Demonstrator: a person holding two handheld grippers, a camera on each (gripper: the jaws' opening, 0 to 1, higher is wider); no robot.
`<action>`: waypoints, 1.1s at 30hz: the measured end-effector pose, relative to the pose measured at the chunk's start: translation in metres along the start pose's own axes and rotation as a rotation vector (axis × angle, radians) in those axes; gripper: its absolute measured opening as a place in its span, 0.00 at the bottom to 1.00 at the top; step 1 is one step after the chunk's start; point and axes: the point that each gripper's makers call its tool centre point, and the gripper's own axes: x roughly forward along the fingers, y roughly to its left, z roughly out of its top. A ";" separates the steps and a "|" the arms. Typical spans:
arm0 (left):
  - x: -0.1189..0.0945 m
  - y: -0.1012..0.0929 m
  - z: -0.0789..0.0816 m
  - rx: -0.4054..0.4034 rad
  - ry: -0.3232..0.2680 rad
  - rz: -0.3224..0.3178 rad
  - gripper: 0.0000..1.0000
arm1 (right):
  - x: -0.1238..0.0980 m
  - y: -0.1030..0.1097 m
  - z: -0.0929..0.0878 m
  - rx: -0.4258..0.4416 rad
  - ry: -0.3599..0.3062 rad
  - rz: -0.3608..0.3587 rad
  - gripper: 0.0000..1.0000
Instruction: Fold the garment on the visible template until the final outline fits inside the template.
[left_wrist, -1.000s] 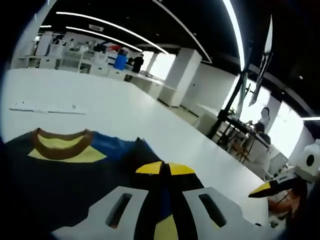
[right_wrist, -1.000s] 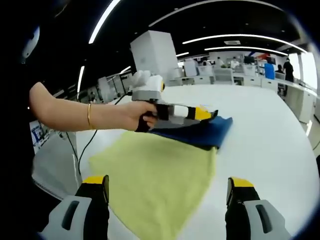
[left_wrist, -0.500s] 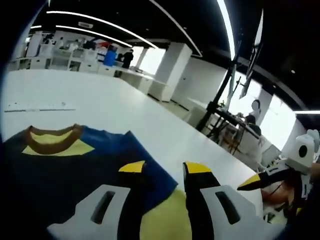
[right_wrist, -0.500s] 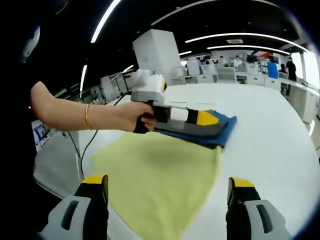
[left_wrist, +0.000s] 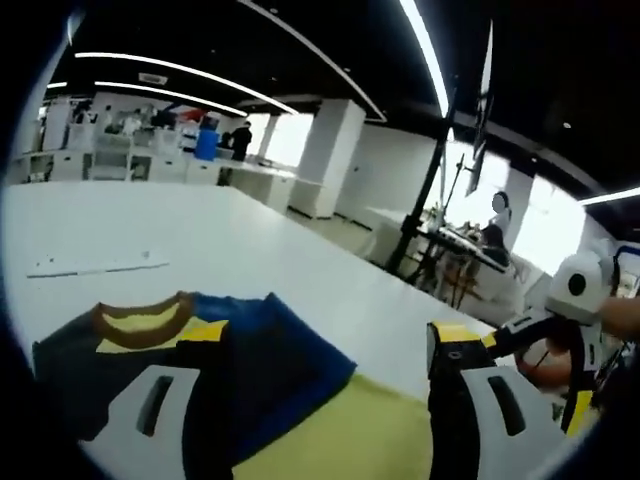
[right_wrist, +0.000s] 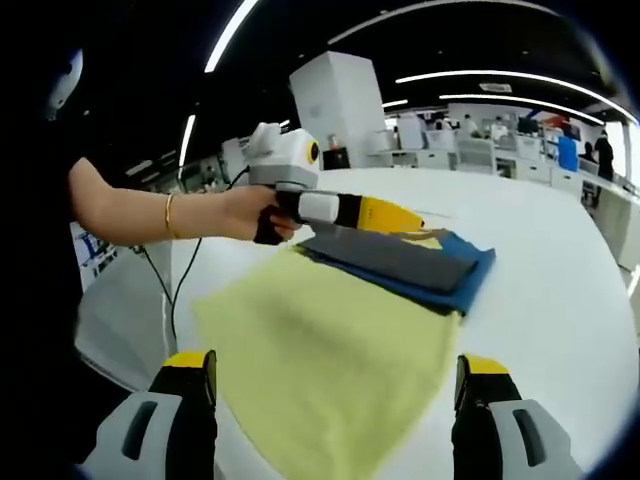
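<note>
The garment (left_wrist: 150, 350) lies folded on the white table, dark navy and blue with a brown collar and a yellow patch facing up. In the right gripper view the garment (right_wrist: 405, 265) is a flat folded stack on the far part of a yellow-green template cloth (right_wrist: 330, 345). My left gripper (left_wrist: 330, 335) stands open just above the garment's near edge, with nothing between its jaws. A hand holds the left gripper (right_wrist: 385, 215) over the stack's left side. My right gripper (right_wrist: 337, 362) is open over the cloth's near edge, holding nothing.
The white table (right_wrist: 560, 260) stretches far to the right and back. A thin white strip (left_wrist: 95, 267) lies on it beyond the garment. A black cable (right_wrist: 175, 290) hangs off the table's left edge. The person's forearm (right_wrist: 150, 212) reaches across from the left. The right gripper (left_wrist: 548, 322) shows at the right.
The left gripper was shut on the garment's folded edge, then opened wide and let it go. It has lifted off the stack, which now lies flat. The right gripper stayed open.
</note>
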 end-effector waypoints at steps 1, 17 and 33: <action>-0.004 0.001 0.001 0.005 0.003 0.002 0.82 | 0.000 0.001 0.000 -0.008 0.005 0.006 0.99; -0.081 0.009 -0.010 0.106 0.071 0.005 0.99 | -0.004 0.011 -0.003 -0.096 0.089 0.064 0.99; -0.152 -0.002 -0.037 0.154 0.142 -0.001 0.95 | -0.005 0.025 -0.013 -0.180 0.177 0.122 0.96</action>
